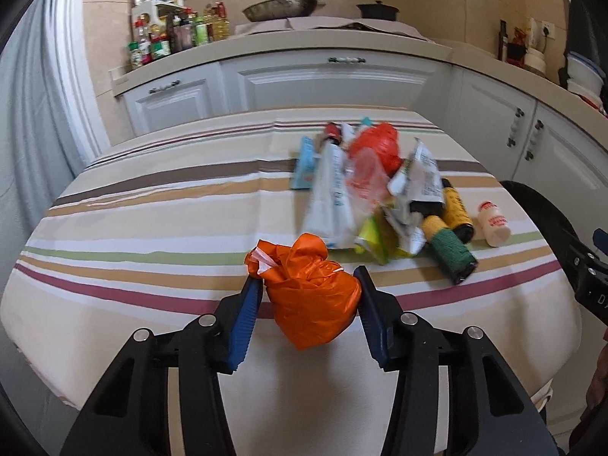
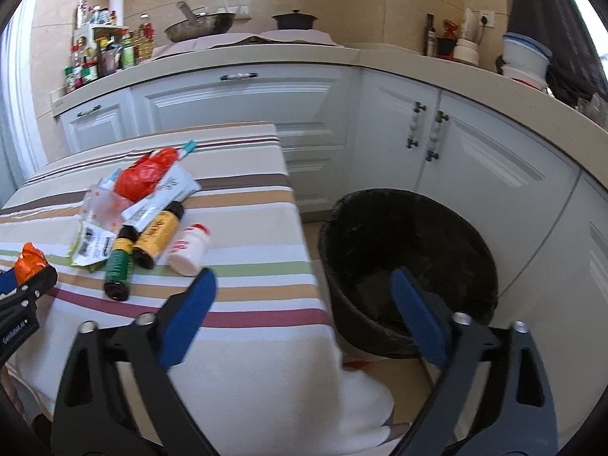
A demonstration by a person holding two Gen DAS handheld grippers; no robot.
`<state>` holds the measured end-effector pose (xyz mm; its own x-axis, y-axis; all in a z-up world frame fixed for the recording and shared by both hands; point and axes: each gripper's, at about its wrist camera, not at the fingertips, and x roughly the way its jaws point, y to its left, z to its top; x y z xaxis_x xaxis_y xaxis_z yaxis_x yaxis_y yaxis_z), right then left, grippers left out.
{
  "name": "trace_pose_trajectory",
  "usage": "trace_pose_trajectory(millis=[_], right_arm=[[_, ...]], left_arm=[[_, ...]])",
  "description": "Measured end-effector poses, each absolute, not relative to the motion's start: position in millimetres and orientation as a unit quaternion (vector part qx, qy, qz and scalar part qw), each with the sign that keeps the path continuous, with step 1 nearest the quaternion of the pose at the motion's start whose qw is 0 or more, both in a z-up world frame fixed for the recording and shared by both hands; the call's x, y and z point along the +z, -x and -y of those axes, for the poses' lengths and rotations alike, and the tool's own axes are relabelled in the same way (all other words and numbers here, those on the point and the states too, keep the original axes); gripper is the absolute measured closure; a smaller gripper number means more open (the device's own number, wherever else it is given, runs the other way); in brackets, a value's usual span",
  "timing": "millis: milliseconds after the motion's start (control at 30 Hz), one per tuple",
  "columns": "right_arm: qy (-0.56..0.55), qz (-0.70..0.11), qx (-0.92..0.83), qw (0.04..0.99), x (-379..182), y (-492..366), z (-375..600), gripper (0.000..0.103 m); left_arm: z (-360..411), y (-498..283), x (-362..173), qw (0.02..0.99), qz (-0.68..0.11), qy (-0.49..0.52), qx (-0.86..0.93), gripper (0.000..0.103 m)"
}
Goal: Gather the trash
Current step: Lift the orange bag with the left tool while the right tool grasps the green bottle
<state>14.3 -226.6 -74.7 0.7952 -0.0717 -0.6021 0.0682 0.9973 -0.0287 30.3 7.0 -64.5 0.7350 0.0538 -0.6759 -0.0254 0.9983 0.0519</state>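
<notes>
- Left wrist view showed the left gripper (image 1: 308, 296) closed about halfway on a knotted orange bag (image 1: 309, 288), both blue pads pressing its sides, just above the striped tablecloth (image 1: 152, 228).
- Pick-up looked done; next, I judged, the bag needed carrying right to the bin.
- Only the right wrist view showed the black bin (image 2: 408, 266) beside the table, with the right gripper (image 2: 304, 313) wide apart, empty.
- Remaining trash pile (image 1: 372, 193) lay mid-table.
</notes>
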Motion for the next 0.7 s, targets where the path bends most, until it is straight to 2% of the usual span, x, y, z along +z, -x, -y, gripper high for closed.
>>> trace_pose_trajectory(millis=[267,533,600,700], right_arm=[[0.014,-0.325,0.015,0.946,-72,-18,189,0.027],[0.034,-0.333,0.076,0.939,-72,-24,145,0.047],[0.038,-0.341,0.085,0.936,-76,-27,137,0.056],[0.036,-0.345,0.102,0.932,-78,-29,128,0.06]], left_arm=[[-52,-30,-68,0.928,-0.366,0.003,0.07,0.054],[-87,-31,-73,0.924,-0.368,0.026,0.104,0.054],[-93,-29,-74,0.923,-0.367,0.027,0.107,0.054],[-98,-29,-75,0.923,-0.368,0.029,0.111,0.054]])
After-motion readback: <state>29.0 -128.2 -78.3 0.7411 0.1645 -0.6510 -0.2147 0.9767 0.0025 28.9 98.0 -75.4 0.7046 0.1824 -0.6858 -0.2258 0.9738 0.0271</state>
